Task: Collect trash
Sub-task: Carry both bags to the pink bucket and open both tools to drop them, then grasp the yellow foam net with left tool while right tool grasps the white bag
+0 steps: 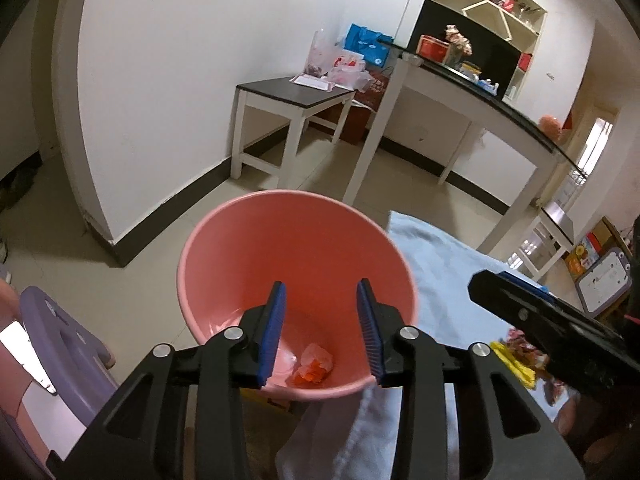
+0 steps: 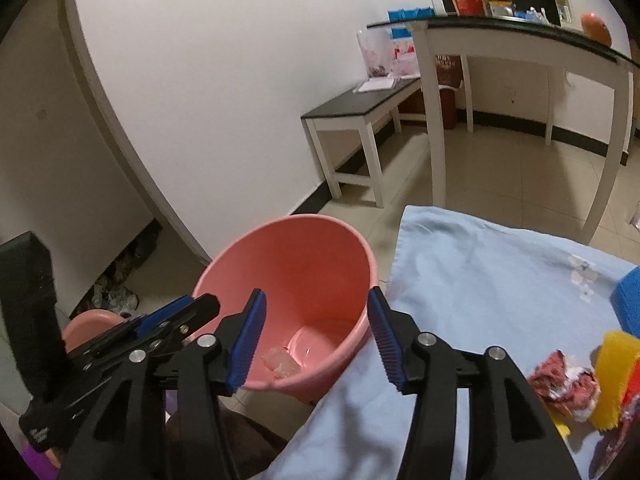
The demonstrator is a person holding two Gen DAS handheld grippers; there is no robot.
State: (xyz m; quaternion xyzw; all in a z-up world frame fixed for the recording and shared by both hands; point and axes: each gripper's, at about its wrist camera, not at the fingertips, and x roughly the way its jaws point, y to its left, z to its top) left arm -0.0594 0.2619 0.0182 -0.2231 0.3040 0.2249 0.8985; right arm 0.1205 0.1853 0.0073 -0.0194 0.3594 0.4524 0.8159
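A purple stool (image 1: 60, 344) stands at the far left, and next to it the left gripper (image 1: 322, 332) hangs over a pink bucket (image 1: 208, 240) with its jaws spread and nothing between them. Orange-and-white crumpled trash (image 1: 314, 368) lies on the bucket's bottom. Just right of that, the right gripper (image 2: 316, 338) is also spread and empty above the bucket's rim, beside a pale blue cloth (image 2: 480, 264) with wrappers (image 2: 560, 384) and a yellow sponge (image 2: 612, 376) at its right end.
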